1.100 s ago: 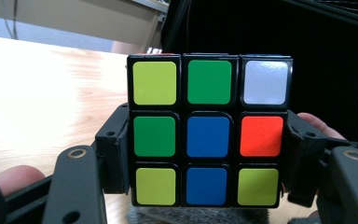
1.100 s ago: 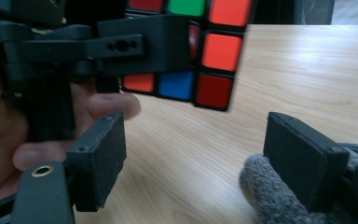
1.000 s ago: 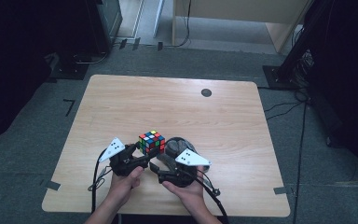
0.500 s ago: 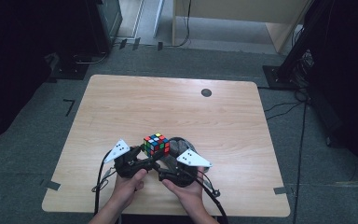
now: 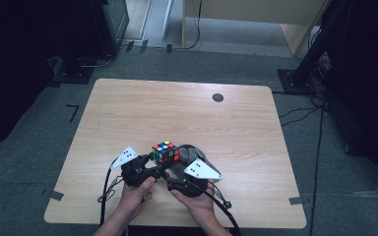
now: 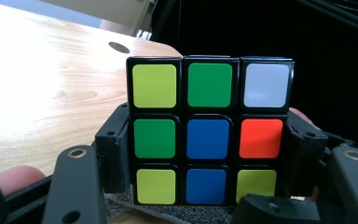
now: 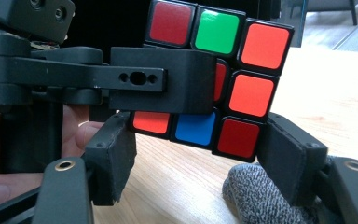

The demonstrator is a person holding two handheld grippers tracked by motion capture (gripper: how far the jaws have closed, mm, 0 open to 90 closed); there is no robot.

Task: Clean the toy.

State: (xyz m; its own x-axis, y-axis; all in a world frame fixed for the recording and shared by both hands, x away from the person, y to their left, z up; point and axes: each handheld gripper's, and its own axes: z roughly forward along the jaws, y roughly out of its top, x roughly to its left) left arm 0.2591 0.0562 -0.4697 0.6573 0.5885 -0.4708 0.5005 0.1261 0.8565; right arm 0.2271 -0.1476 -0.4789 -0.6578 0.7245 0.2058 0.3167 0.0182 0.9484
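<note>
Cube [image 5: 165, 152] sits near the table's [image 5: 128, 113] front edge, about 6 o'clock of centre, lifted off the wood. Left gripper [image 5: 145, 167] at the cube's 8 o'clock, jaws pinching its two sides (left gripper view: pads flat against the middle row). Right gripper [image 5: 177, 173] at its 5 o'clock; jaws have just been closing, bottom layer between them, right pad at the corner, left pad just apart. Grey cloth [image 7: 256, 196] under the cube.
</note>
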